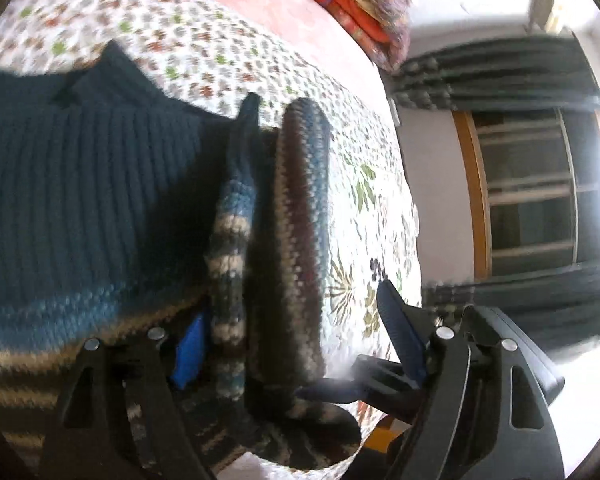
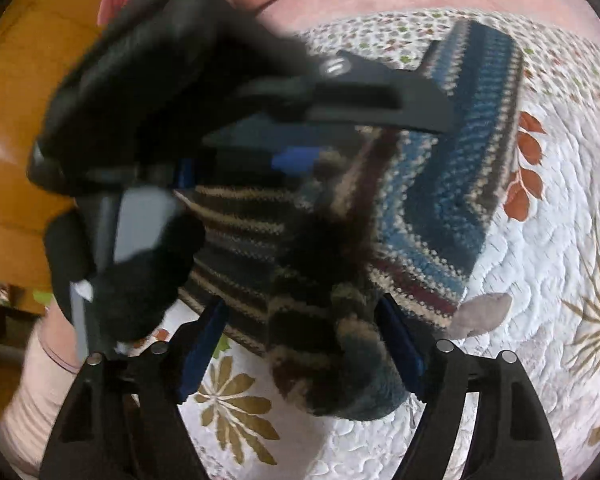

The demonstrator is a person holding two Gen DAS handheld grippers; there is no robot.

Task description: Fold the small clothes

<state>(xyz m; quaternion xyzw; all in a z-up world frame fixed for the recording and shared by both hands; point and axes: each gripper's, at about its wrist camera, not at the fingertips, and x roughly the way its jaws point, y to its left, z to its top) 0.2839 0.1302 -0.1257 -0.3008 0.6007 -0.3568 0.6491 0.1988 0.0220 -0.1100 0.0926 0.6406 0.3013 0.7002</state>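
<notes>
Sweater (image 1: 80, 200) on floral quilt (image 1: 364, 208); curtains (image 1: 500, 76)

A striped knitted garment (image 2: 440, 184) is seen lying on a quilted floral bedspread (image 2: 540, 280), bunched and partly folded at its near end. The right gripper (image 2: 300, 348) is held with jaws wide apart, the bunched knit lying between the blue pads (image 2: 202, 350). The left gripper (image 2: 296, 160) is seen upper left, blurred, its fingers against the garment's upper part; its closure cannot be determined
</notes>
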